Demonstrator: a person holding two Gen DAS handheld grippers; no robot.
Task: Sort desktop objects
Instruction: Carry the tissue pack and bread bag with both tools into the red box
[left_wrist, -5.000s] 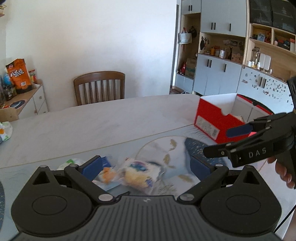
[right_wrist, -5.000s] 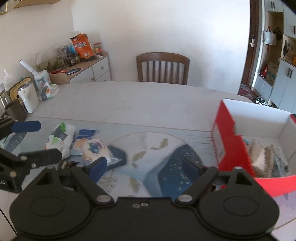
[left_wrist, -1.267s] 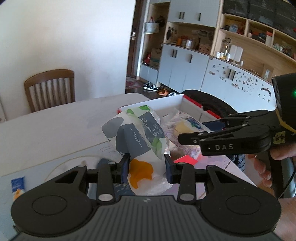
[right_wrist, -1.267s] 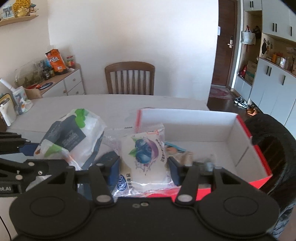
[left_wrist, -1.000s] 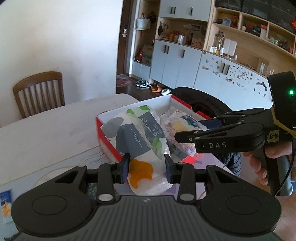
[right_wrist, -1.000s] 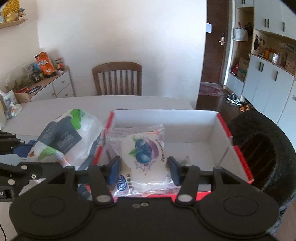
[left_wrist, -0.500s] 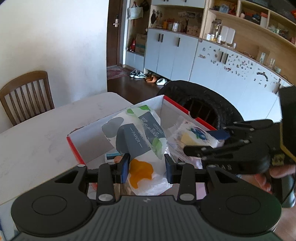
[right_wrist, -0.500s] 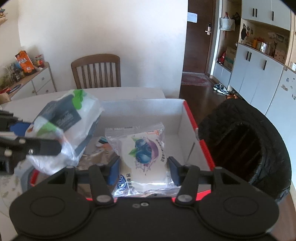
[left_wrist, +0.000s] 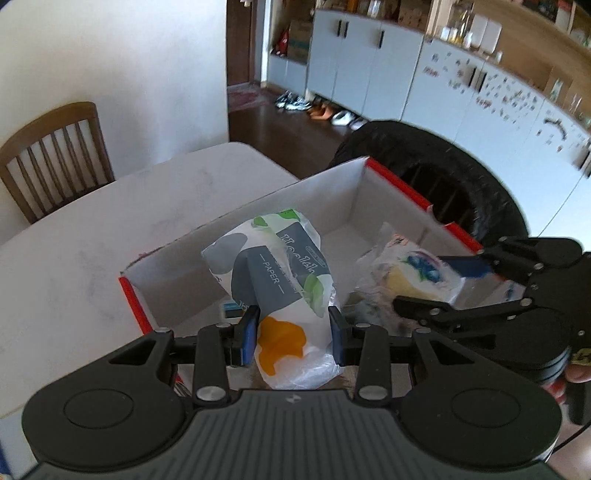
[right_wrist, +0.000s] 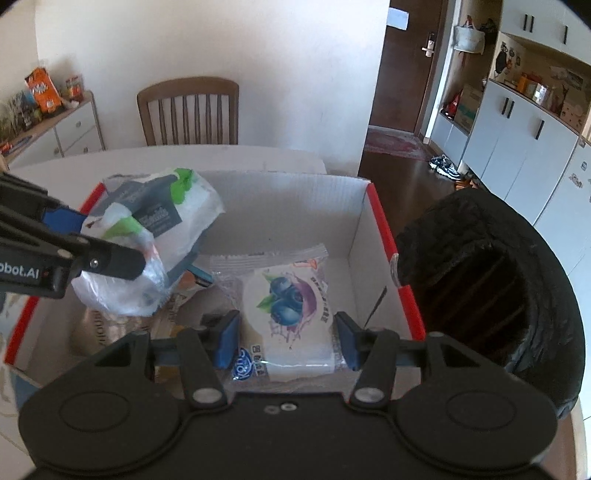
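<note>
White table (left_wrist: 85, 236), red-rimmed box (right_wrist: 380, 221), wooden chair (right_wrist: 188, 110) against pale wall (right_wrist: 221, 44)

A pale, faintly marbled table (right_wrist: 229, 155) fills the foreground, its rounded far edge facing a white wall (right_wrist: 221, 40). A wooden slat-back chair (right_wrist: 188, 110) stands at that far edge. To the left, a low white drawer unit (right_wrist: 74, 129) against the wall carries snack packets. A dark wooden door (right_wrist: 410, 66) opens onto dark brown floorboards (left_wrist: 280, 125), where shoes (left_wrist: 317, 109) line pale grey-blue cabinets (left_wrist: 373, 62) below open wooden shelving (right_wrist: 535, 81). A black round chair back (right_wrist: 491, 280) sits off the table's right edge. Daylight is bright.
</note>
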